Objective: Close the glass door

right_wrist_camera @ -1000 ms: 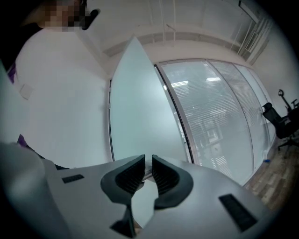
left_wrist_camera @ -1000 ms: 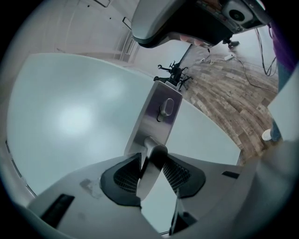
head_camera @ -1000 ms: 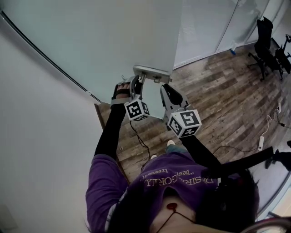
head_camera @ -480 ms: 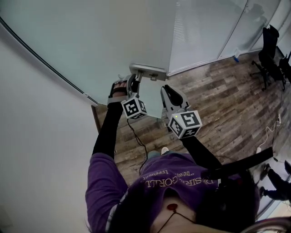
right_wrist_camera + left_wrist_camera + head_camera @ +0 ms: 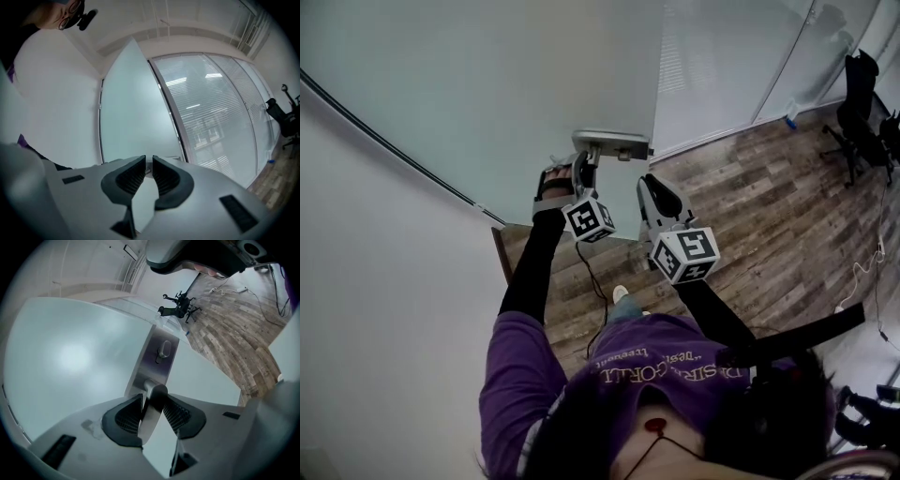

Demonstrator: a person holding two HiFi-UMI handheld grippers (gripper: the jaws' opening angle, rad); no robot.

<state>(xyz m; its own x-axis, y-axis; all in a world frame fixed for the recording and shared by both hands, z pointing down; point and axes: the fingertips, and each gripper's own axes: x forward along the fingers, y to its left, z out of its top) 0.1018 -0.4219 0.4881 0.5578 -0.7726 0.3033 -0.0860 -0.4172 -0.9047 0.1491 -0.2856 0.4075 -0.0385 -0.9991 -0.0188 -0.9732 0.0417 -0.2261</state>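
The frosted glass door (image 5: 506,84) stands ajar, its free edge by the metal lock plate (image 5: 157,359). A silver lever handle (image 5: 152,404) juts from that plate. My left gripper (image 5: 151,412) is shut on the handle, one dark pad on each side; in the head view the left gripper (image 5: 581,169) sits just under the handle (image 5: 614,142). My right gripper (image 5: 661,199) hangs to the right of the handle, touching nothing. In its own view the right gripper (image 5: 148,174) has its pads nearly together with nothing between them, facing the frosted glass door (image 5: 136,112).
A white wall (image 5: 375,281) lies on the left of the door. A glass partition with blinds (image 5: 731,47) runs on the right. Wood flooring (image 5: 769,197) carries office chairs (image 5: 858,89) and loose cables (image 5: 872,272).
The door handle, with my left gripper shut on it, has shifted slightly right and down in the head view. The right gripper followed alongside.
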